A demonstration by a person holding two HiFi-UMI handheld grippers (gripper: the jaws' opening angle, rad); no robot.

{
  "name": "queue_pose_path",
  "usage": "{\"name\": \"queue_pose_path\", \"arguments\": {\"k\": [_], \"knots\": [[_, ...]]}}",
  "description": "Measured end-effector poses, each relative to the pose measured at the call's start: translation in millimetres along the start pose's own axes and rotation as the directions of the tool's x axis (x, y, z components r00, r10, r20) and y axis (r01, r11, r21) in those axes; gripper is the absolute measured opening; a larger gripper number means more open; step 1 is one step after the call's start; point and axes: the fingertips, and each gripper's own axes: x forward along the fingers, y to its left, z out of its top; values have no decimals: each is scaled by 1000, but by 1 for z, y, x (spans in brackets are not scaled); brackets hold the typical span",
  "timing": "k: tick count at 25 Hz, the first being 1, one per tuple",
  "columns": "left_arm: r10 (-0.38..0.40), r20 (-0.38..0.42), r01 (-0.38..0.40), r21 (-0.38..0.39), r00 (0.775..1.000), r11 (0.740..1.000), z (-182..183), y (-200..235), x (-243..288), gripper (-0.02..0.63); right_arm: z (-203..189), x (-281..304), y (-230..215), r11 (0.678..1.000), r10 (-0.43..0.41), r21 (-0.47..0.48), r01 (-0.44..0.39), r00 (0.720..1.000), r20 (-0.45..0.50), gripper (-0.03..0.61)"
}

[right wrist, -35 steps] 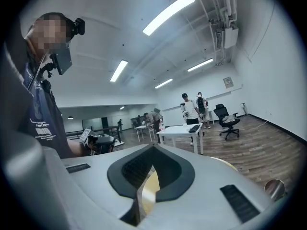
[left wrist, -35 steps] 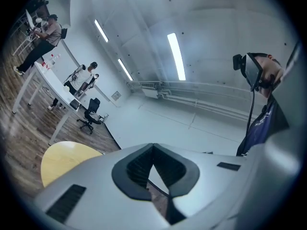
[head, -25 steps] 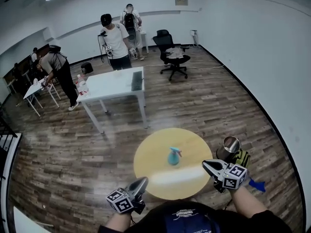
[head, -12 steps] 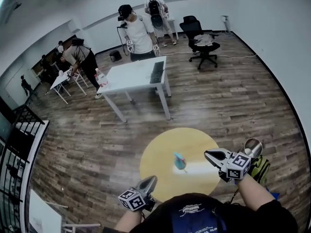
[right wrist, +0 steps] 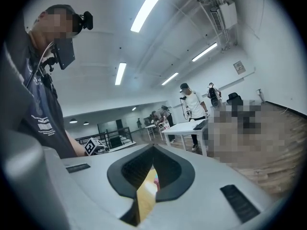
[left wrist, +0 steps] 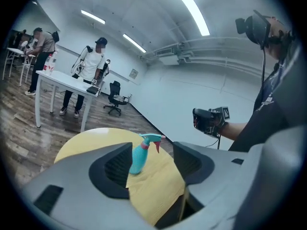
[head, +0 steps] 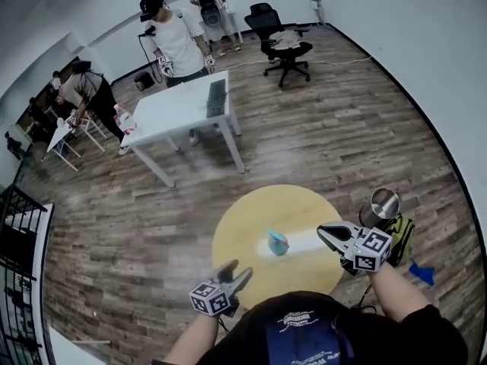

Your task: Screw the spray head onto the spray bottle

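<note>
Facing spray bottle, upright at middle of desk, spray head on | lay at 1 o'clock from left tongs, just spread, nothing pinched | lay at 9 o'clock from right tongs, pressed together, empty, seemingly slightly nearer

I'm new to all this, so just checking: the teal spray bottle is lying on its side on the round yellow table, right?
Not quite. The teal spray bottle stands upright on the round yellow table, as the left gripper view shows.
</note>
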Motion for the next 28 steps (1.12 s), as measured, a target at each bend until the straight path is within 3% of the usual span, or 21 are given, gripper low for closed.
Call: {"name": "queue_pose_path", "arguments": {"k": [5,9,20,28], "knots": [[-38,-133,50,87,990,995,-20,41,21,398,-1,31,13,998,-57,-4,57,998,0,6],[-8,-178,33,137,984,990,-35,56,58,447,-2,27,12,997,-76,-5,76,997,-2,6],[57,-294,11,222,954,975,-90,58,184,474,-10,-41,-51,988,-154,23,155,988,-31,6],[99,-280,-28,248,955,968,-101,68,242,476,-12,-93,-85,973,-229,22,230,972,-59,6]]}}
